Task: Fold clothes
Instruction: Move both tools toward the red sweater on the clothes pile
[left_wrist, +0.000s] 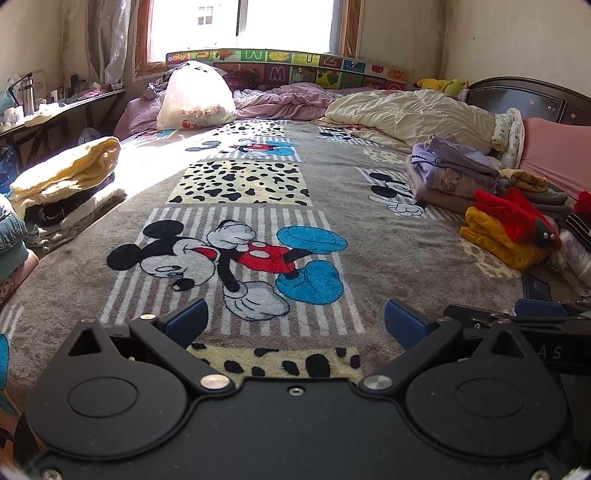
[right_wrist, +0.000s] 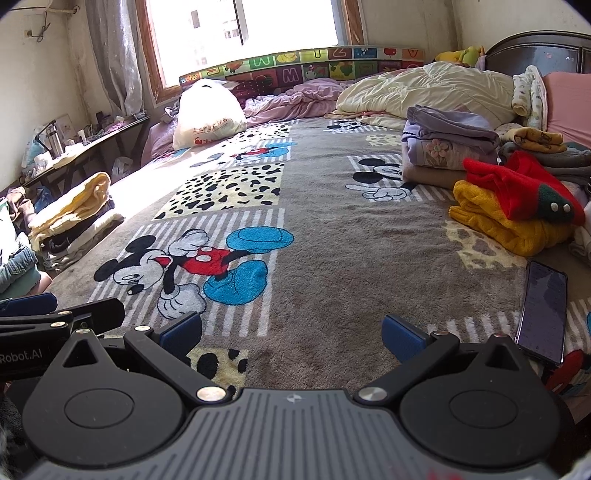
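My left gripper hovers open over the cartoon-mouse blanket, holding nothing. Beside it, my right gripper is also open and empty over the same blanket. At the right lies a heap of loose clothes: a red garment on a yellow one, seen too in the left wrist view as red garment and yellow garment. Behind them sits a folded purple stack. A folded stack topped with a yellow towel rests at the left edge.
A phone lies on the blanket by my right fingers. A white plastic bag, pink bedding and a cream quilt fill the far end. A dark side table with bottles stands at the left; jeans lie near left.
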